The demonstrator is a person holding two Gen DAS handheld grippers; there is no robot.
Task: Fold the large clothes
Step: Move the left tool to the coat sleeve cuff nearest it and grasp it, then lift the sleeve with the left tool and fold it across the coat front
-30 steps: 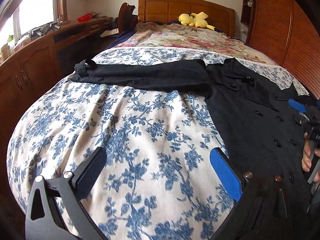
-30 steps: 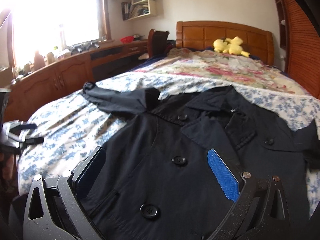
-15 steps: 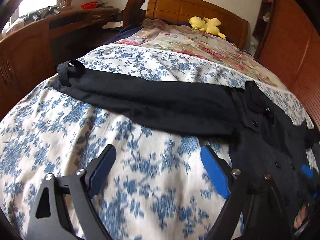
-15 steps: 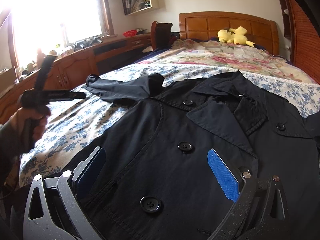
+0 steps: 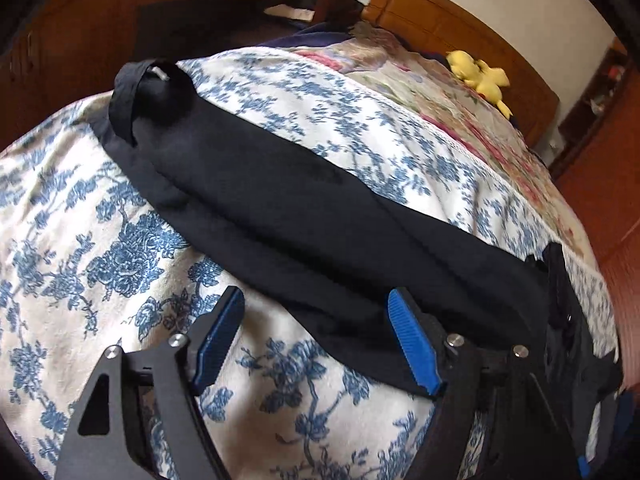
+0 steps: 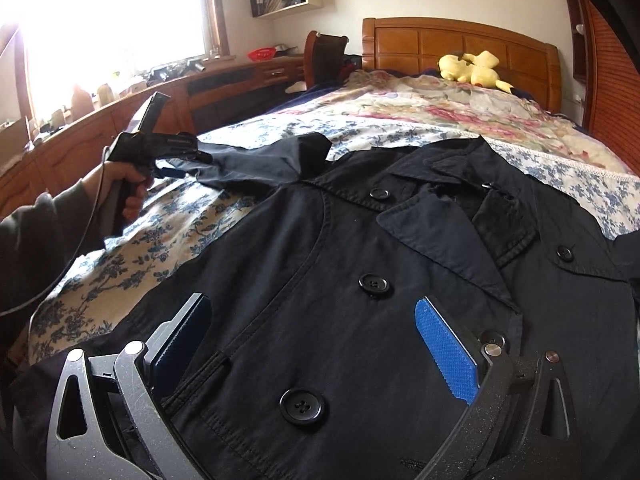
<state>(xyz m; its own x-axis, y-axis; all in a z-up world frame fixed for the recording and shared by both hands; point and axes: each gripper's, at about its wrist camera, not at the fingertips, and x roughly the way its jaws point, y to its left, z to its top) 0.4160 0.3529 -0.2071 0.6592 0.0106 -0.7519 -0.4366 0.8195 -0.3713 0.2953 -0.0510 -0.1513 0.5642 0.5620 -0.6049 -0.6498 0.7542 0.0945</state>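
Black coat (image 6: 360, 280) lies flat mid-bed, sleeve (image 5: 280, 200) stretched toward the bed's left edge. Left gripper (image 5: 316, 312) wide open, empty; I'd pinch near the cuff (image 5: 132, 92), not mid-sleeve. Right gripper (image 6: 312, 320) open too.

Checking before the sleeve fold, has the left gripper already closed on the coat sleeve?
No, the left gripper is open, its blue pads apart at the edge of the black sleeve.

Left tool (image 5: 316, 336) and right tool (image 6: 312, 344) both gape wide, tilted downward.
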